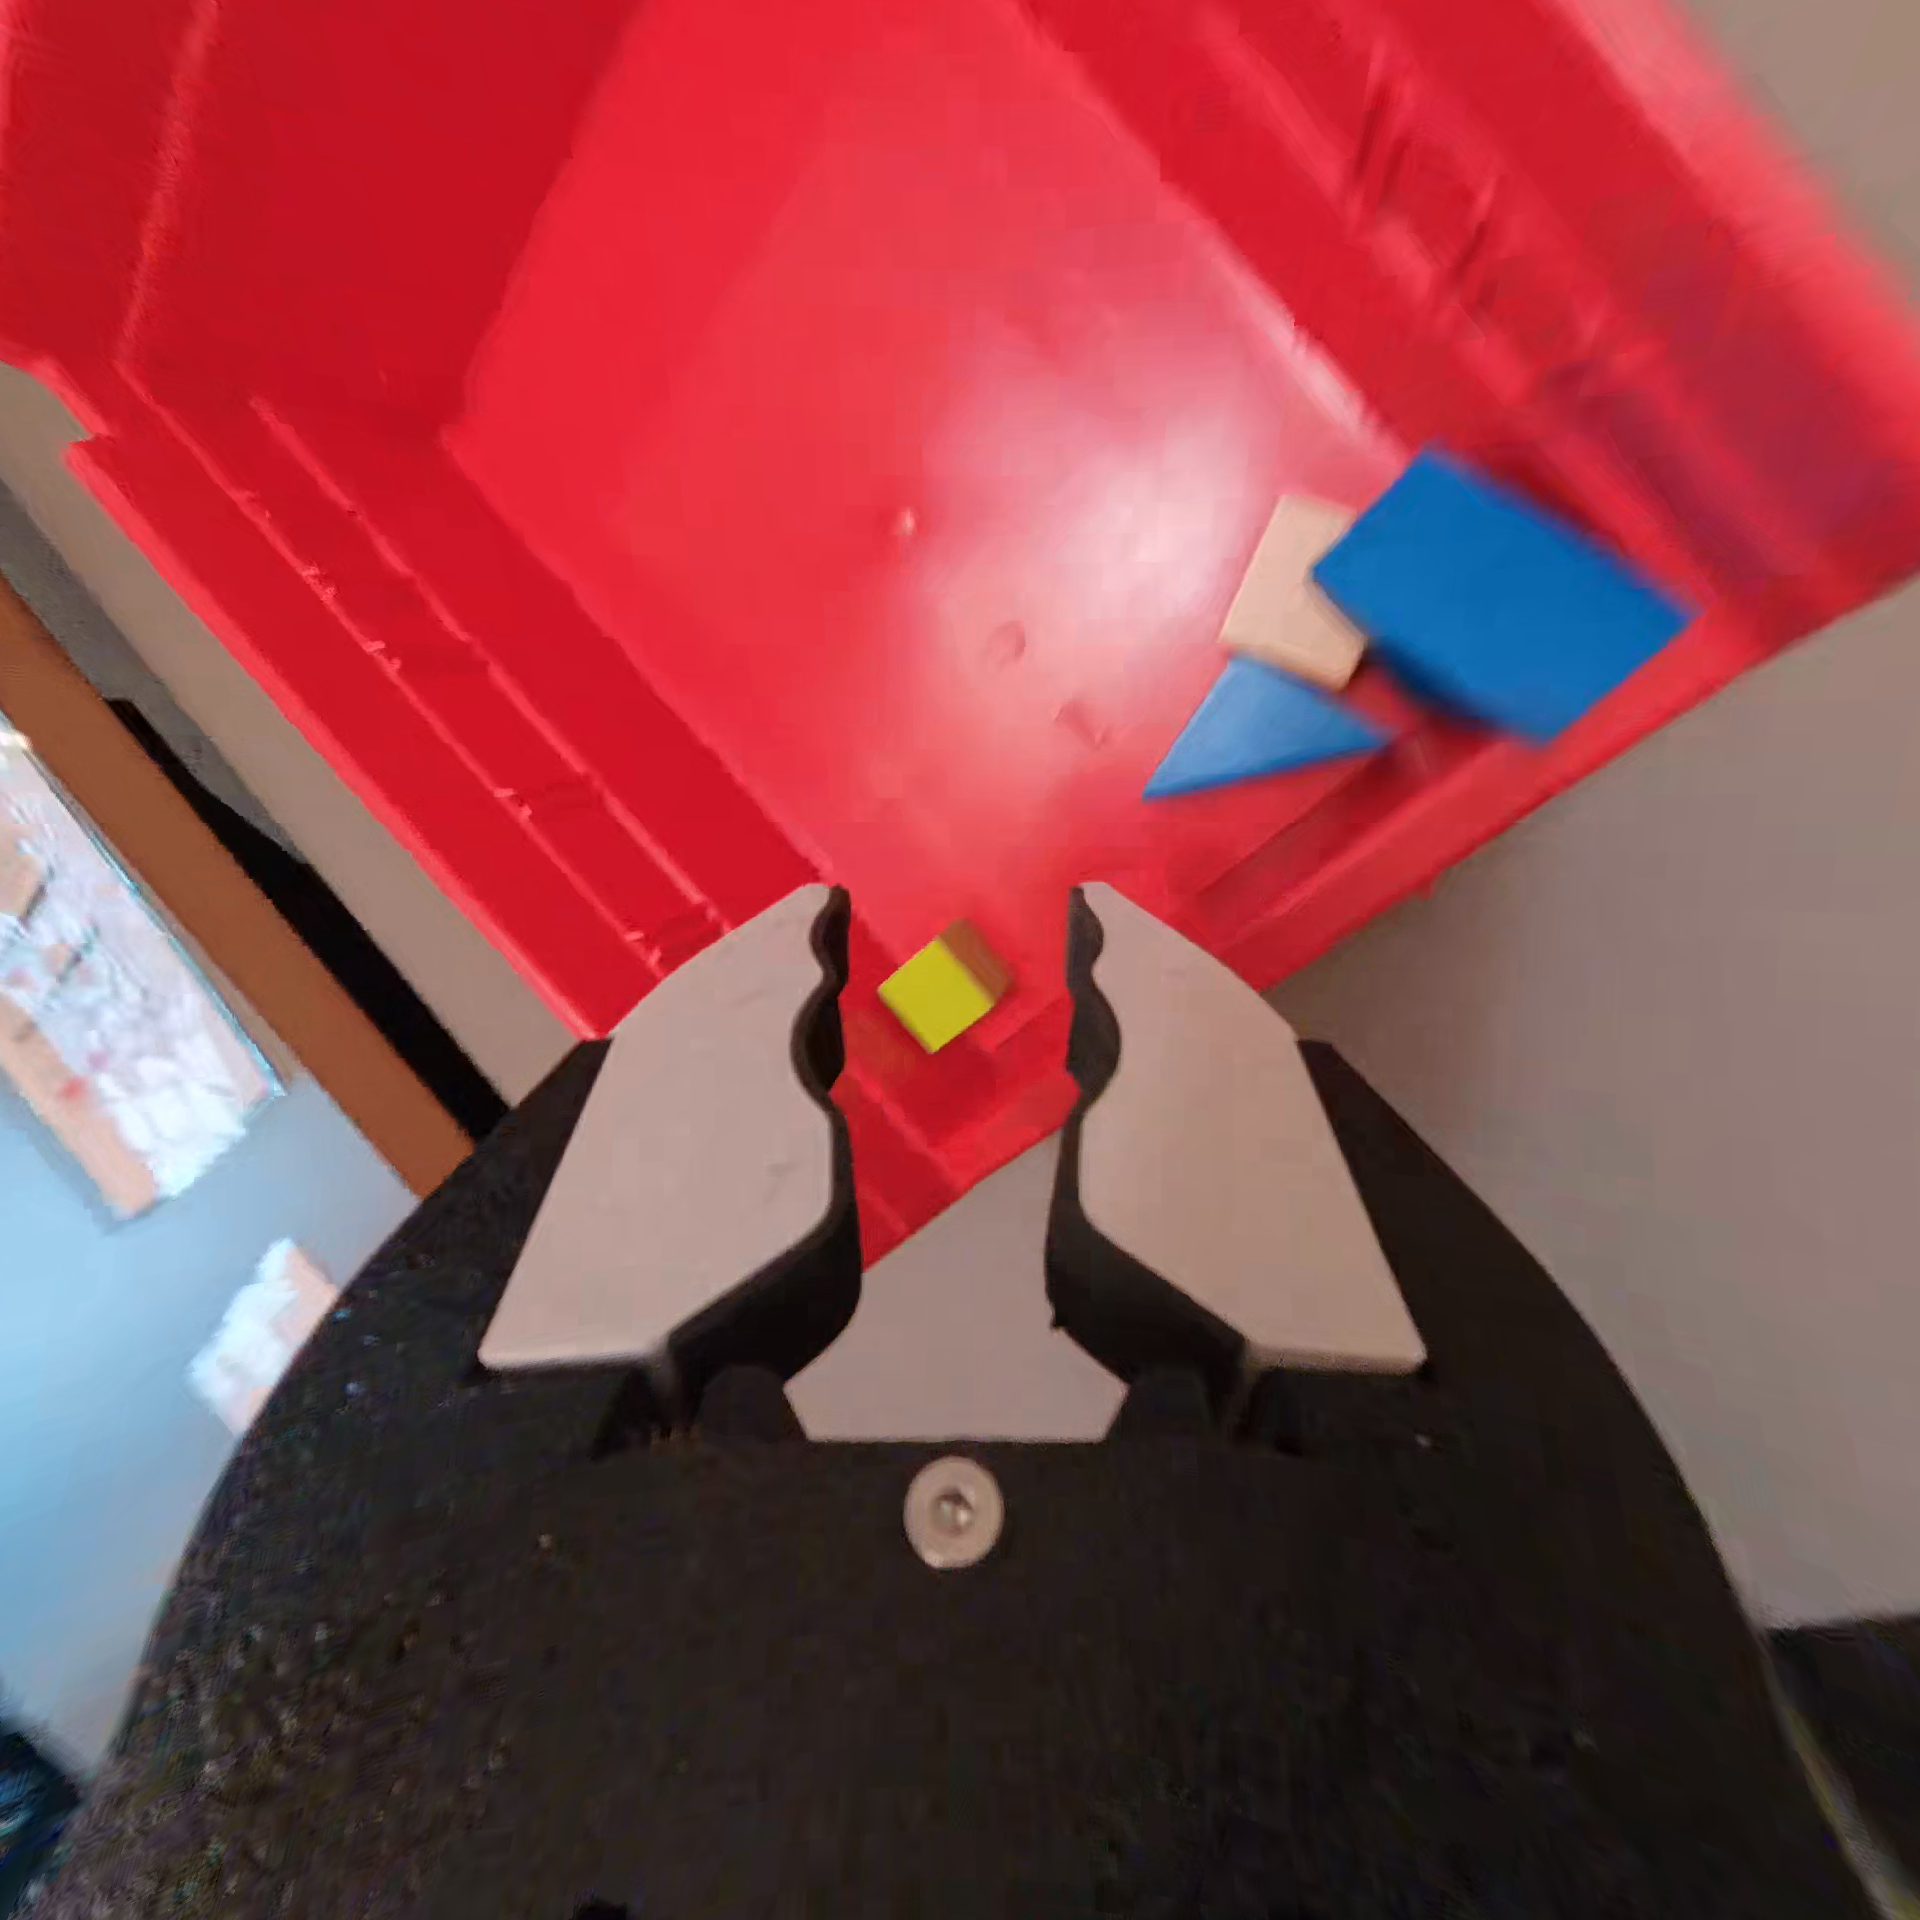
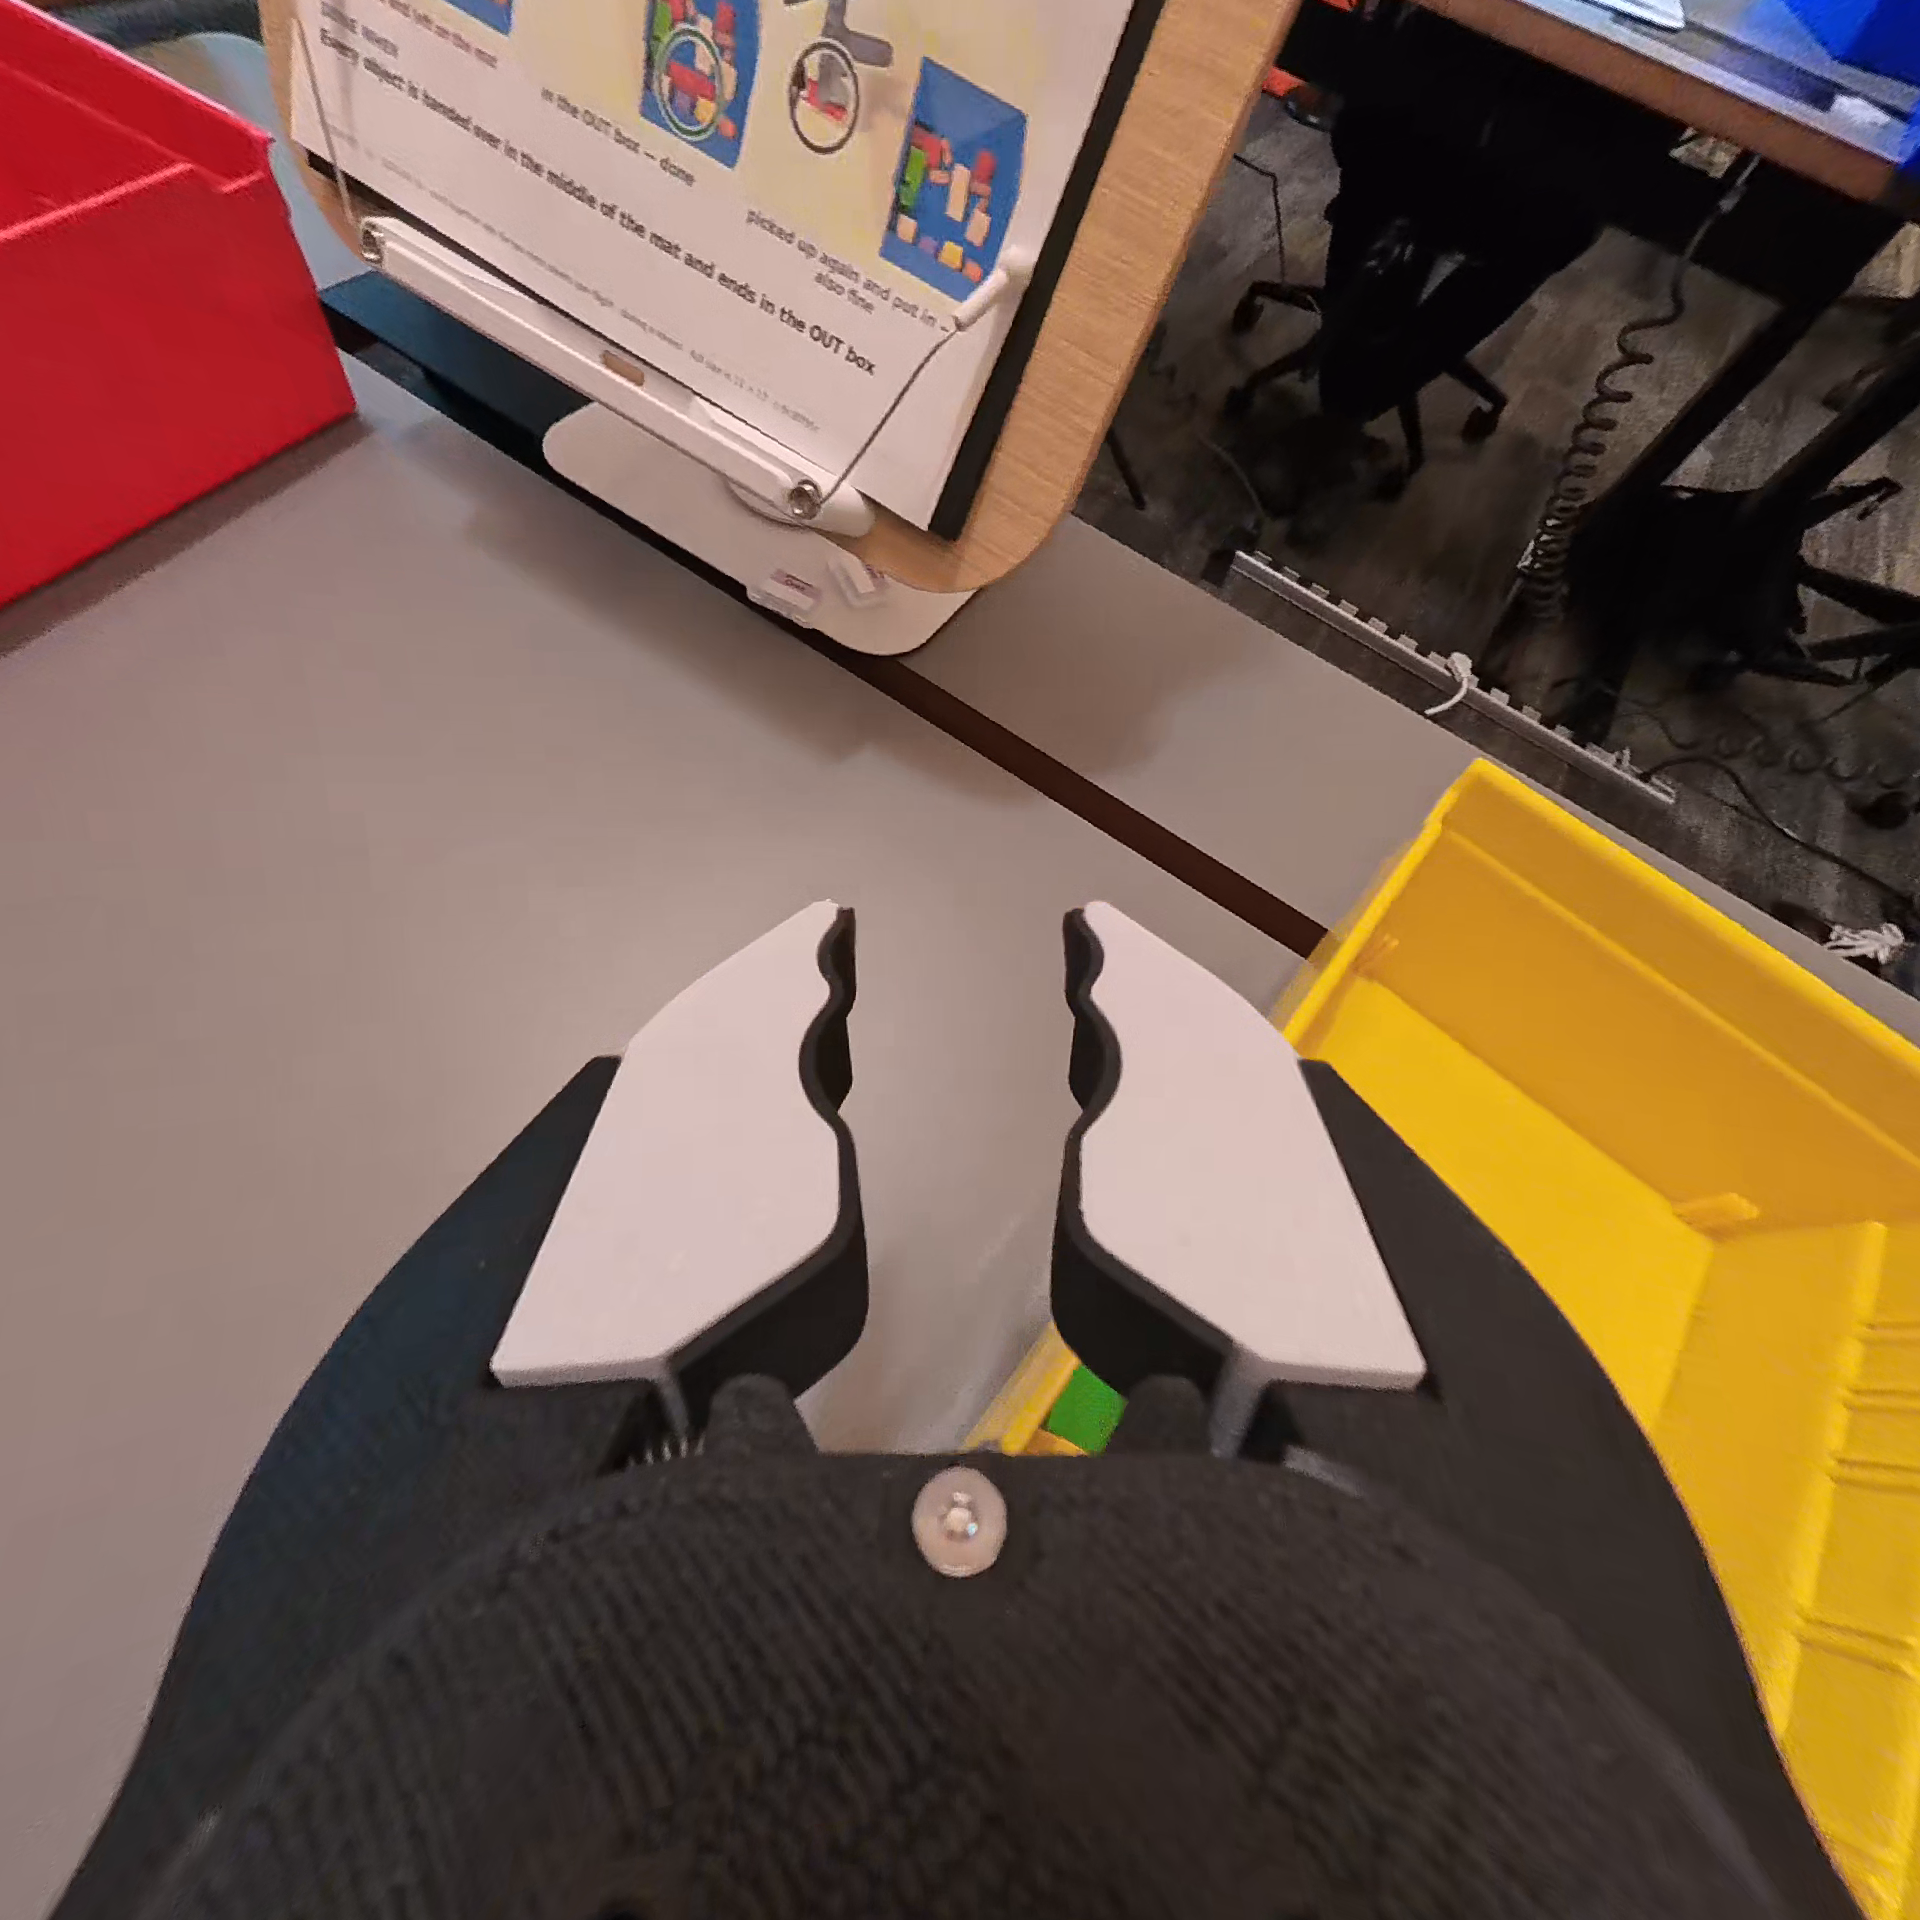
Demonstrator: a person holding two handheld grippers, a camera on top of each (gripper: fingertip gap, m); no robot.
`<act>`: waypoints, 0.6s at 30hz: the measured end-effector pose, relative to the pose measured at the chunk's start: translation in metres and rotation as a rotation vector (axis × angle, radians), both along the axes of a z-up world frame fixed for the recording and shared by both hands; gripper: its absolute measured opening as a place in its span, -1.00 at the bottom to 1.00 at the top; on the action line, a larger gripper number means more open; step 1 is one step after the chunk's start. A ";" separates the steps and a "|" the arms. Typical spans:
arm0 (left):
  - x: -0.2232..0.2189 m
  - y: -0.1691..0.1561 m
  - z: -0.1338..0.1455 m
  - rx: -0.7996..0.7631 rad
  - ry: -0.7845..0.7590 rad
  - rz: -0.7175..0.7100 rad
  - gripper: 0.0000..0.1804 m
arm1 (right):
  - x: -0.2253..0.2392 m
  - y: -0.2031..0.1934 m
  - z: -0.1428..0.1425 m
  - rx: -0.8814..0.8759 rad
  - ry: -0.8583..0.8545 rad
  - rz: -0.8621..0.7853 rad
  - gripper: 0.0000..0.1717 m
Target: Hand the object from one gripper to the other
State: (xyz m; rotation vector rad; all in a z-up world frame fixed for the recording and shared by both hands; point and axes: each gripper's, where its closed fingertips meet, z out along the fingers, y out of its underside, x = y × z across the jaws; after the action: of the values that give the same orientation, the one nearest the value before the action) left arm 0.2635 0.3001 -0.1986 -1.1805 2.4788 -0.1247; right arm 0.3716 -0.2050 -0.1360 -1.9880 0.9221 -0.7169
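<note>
Yellow cube (image 1: 943, 985) near red bin (image 1: 343, 644) corner, between spread fingers (image 1: 727, 1091).

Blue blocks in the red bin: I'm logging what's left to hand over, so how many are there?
2. A flat blue slab lies near the red bin's right wall, and a blue triangle lies just beside it. Others could be hidden beyond the picture's edge.

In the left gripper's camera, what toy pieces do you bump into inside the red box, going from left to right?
Yellow cube between the open fingers, untouched → blue triangle → pale beige block → blue flat block, all in the red bin.
</note>
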 end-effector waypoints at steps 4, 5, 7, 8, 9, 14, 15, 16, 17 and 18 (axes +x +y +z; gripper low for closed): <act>-0.005 0.029 -0.013 0.245 0.196 -0.239 -0.41 | -0.002 0.005 -0.002 -0.021 0.007 0.020 -0.54; -0.003 0.034 -0.015 0.315 0.231 -0.317 -0.36 | -0.003 0.006 -0.003 -0.025 0.009 0.027 -0.54; -0.004 0.038 -0.023 0.385 0.331 -0.444 -0.32 | -0.003 0.007 -0.004 -0.027 0.015 0.033 -0.53; -0.006 0.038 -0.029 0.390 0.377 -0.480 -0.31 | -0.003 0.008 -0.005 -0.026 0.019 0.036 -0.53; -0.007 0.037 -0.035 0.382 0.418 -0.496 -0.28 | -0.004 0.009 -0.005 -0.023 0.020 0.040 -0.53; -0.013 0.056 -0.051 0.500 0.591 -0.543 -0.27 | -0.005 0.008 -0.005 -0.008 0.027 0.050 -0.53; -0.013 0.060 -0.053 0.529 0.617 -0.558 -0.29 | -0.005 0.007 -0.004 -0.005 0.025 0.048 -0.53; -0.013 0.062 -0.055 0.542 0.636 -0.570 -0.33 | -0.005 0.007 -0.004 0.001 0.026 0.048 -0.53; -0.014 0.063 -0.059 0.542 0.652 -0.577 -0.37 | -0.005 0.006 -0.004 0.006 0.028 0.046 -0.53; -0.014 0.062 -0.063 0.538 0.666 -0.581 -0.40 | -0.005 0.005 -0.004 0.011 0.030 0.044 -0.53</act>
State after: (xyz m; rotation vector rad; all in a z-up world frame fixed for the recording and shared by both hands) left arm 0.2494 0.3622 -0.2612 -0.2677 3.0451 0.8531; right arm 0.3670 -0.2005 -0.1395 -2.0085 0.8949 -0.6578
